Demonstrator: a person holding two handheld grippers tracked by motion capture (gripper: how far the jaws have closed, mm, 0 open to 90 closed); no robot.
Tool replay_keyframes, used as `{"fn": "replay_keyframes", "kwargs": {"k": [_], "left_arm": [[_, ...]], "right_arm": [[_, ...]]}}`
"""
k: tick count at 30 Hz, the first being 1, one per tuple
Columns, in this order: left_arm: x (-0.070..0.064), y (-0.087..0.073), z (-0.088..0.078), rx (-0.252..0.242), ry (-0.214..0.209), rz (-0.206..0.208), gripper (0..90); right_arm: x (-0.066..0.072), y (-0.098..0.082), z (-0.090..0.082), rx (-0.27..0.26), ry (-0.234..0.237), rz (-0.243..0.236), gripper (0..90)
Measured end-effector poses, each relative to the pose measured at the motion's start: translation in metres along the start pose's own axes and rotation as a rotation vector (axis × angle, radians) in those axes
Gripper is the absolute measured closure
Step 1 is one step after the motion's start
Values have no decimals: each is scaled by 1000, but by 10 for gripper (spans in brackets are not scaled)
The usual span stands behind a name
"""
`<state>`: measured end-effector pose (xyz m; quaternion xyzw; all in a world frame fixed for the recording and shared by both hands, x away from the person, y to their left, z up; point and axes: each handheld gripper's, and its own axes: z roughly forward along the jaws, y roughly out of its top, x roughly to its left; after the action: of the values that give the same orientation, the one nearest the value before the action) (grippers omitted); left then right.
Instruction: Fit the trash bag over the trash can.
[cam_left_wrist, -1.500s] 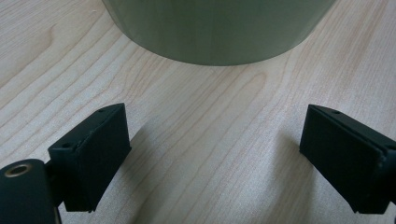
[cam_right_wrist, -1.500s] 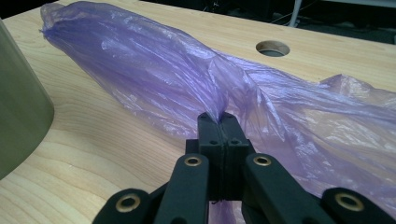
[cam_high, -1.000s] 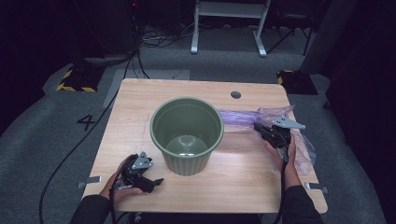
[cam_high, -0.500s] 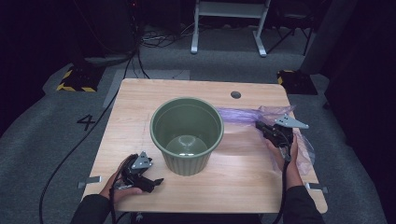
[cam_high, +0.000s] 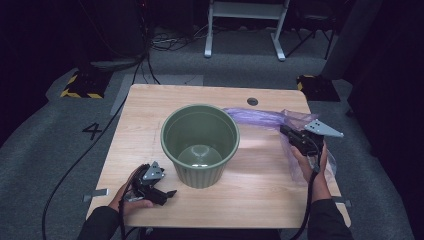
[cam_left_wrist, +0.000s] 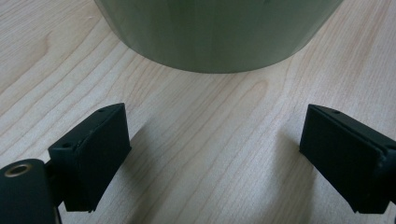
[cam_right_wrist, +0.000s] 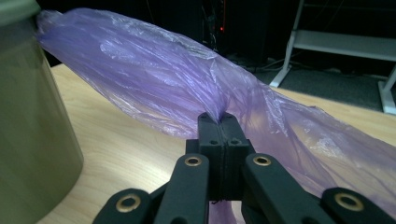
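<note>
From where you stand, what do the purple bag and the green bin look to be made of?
Purple bag: thin, see-through plastic film, glossy and crinkled where it is pinched. Green bin: probably moulded plastic, smooth with a slight sheen, with ribbed outer walls.

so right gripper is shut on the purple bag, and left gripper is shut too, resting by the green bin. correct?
Not quite. The left gripper is open, its jaws wide apart with bare table between them, as the left gripper view shows. The rest holds: right gripper shut on the purple bag, left one by the green bin.
</note>
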<state>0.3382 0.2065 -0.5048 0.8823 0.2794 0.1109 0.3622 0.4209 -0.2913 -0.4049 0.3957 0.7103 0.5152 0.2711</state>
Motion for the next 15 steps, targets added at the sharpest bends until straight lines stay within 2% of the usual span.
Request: {"fn": "replay_keyframes", "kwargs": {"k": [11, 15], "left_arm": [[0, 13, 13, 0, -18, 19, 80], [-1, 21, 20, 2, -31, 39, 80]], "right_arm": [[4, 27, -16, -67, -4, -9, 900], [5, 35, -20, -89, -12, -14, 900]]}}
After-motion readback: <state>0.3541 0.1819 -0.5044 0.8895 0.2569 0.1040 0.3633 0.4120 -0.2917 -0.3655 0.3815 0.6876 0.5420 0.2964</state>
